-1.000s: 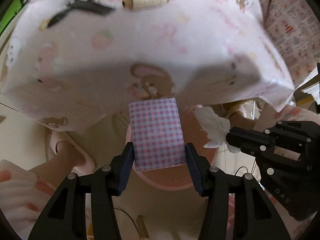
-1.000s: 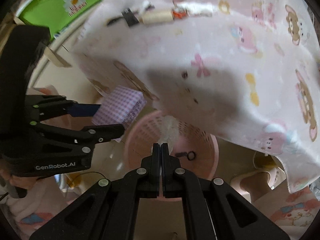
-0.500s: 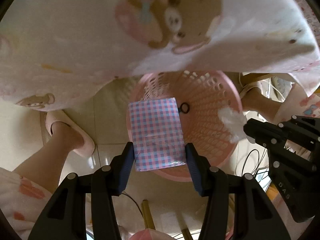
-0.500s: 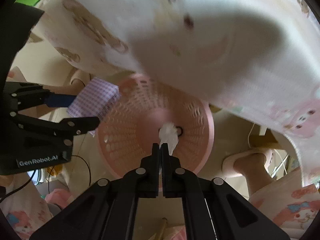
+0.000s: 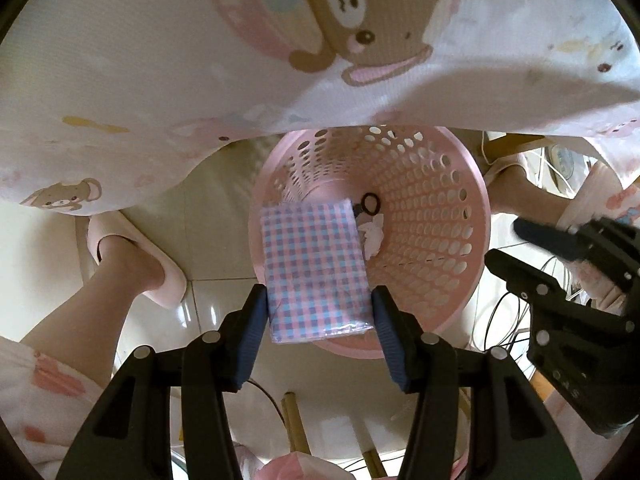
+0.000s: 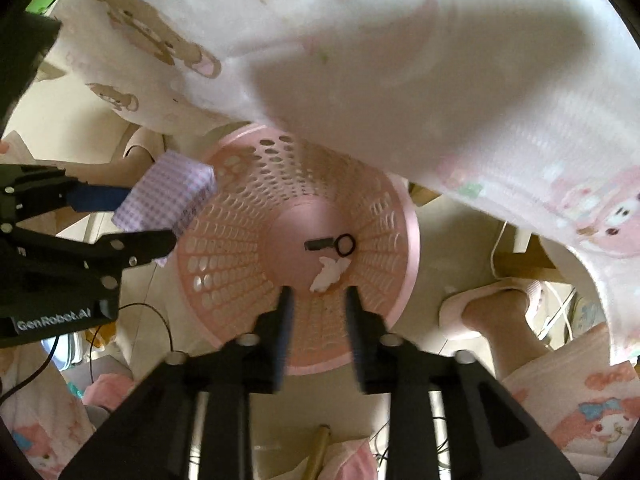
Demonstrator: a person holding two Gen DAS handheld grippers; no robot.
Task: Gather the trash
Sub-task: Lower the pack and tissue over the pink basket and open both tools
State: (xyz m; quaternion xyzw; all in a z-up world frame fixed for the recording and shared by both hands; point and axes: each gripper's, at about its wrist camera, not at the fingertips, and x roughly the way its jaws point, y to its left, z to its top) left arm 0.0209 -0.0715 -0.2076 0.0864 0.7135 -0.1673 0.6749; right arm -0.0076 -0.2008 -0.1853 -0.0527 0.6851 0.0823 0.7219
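The right claw (image 6: 316,304) has just been spreading and grasps nothing, its white tissue (image 6: 329,274) lying below in the pink basket (image 6: 408,240), while the left claw (image 5: 318,312) clenches the checked packet (image 5: 314,268), yet to drop.

Perforated plastic basket (image 5: 460,184), glossy-wrapped checked packet (image 5: 316,268).

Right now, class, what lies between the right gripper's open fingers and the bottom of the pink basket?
In the right wrist view, only air: the right gripper has just opened, and the white tissue lies on the pink basket floor beside a black ring.
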